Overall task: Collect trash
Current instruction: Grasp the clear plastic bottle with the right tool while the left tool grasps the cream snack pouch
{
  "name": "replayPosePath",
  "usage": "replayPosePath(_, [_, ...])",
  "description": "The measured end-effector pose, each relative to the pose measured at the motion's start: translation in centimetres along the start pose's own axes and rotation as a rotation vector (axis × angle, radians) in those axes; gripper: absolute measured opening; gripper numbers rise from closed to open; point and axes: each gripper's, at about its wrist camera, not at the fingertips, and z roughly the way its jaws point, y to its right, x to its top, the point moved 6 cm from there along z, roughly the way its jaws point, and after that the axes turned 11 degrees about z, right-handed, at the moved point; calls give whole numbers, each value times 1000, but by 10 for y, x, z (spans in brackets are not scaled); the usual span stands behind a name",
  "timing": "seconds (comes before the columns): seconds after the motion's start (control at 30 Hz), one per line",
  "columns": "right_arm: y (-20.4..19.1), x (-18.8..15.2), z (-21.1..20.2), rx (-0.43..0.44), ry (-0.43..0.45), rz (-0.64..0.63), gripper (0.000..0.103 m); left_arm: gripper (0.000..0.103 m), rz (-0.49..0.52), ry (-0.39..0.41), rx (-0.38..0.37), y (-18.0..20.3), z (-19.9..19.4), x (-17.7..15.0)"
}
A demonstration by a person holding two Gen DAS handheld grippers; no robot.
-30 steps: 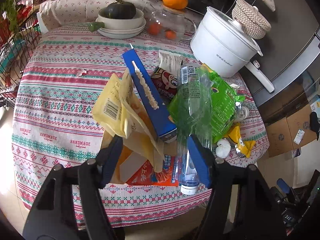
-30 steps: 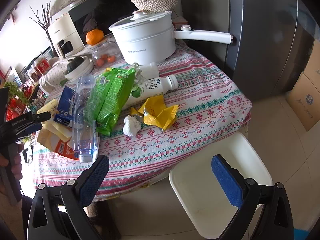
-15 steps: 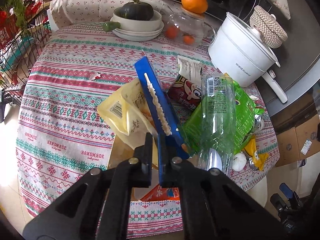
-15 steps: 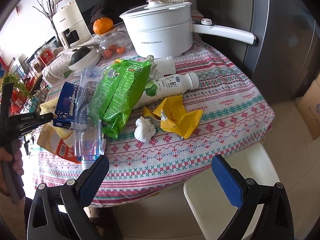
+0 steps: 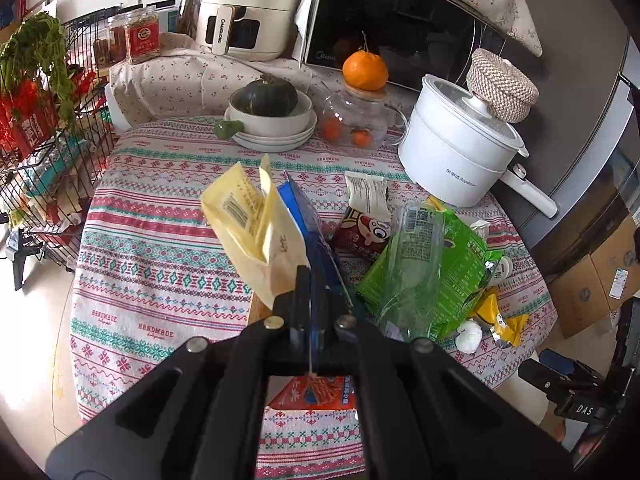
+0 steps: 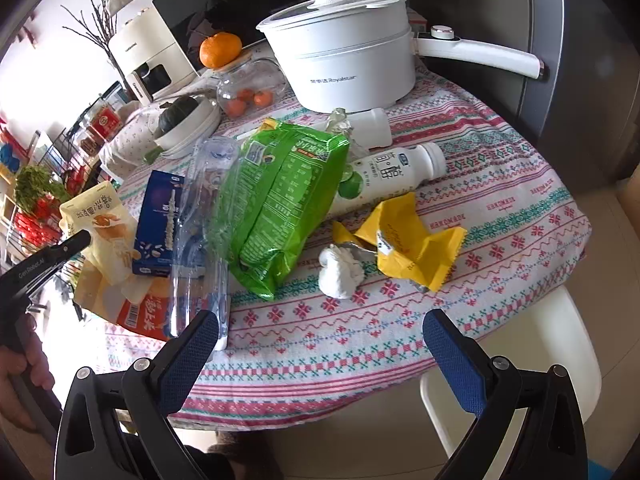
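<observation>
Black and clamped tight, the left gripper (image 5: 310,300) has its jaws pressed together on the bottom edge of a pale yellow snack bag (image 5: 256,228), with the blue carton (image 5: 316,240) edge right against the same jaws; whether the carton is pinched too I cannot tell. From the right wrist view the yellow bag (image 6: 106,232) stands raised and tilted above the patterned tablecloth (image 6: 500,216), beside the blue carton (image 6: 160,224), with the left gripper's black tip (image 6: 76,242) at its side and a hand (image 6: 24,380) on the handle below.

Wide apart, the right gripper (image 6: 320,356) holds nothing; its blue pads (image 6: 192,354) hover over the near table edge, in front of the trash pile and a white chair seat (image 6: 560,360).

Counting the trash on the table: one clear crushed plastic bottle (image 6: 200,240), one green snack bag (image 6: 280,200), one white drink bottle (image 6: 388,176) lying on its side, one smaller white bottle (image 6: 372,128) behind it, one crumpled yellow wrapper (image 6: 416,244), one balled white tissue (image 6: 340,268), one orange-and-white packet (image 6: 140,312) lying flat under the pile, and one red cartoon-printed pack (image 5: 362,232) seen from the left wrist.

Behind the trash stand one white electric pot (image 6: 340,60), one glass jar (image 6: 248,88) with an orange (image 6: 220,50) on its lid, and one bowl (image 6: 188,128) holding a dark green squash.
</observation>
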Motion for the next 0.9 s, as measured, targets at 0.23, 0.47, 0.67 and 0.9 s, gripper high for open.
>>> replayPosePath(0.23, [-35, 6, 35, 106, -54, 59, 103, 0, 36, 96, -58, 3, -18, 9])
replayPosePath(0.47, [-70, 2, 78, 226, -134, 124, 103, 0, 1, 19, -82, -13, -2, 0])
replayPosePath(0.67, [-87, -10, 119, 209, -187, 135, 92, 3, -40, -50, -83, -39, 12, -16])
replayPosePath(0.9, [-92, -15, 135, 332, -241, 188, 63, 49, -132, -204, -82, -70, 54, -37])
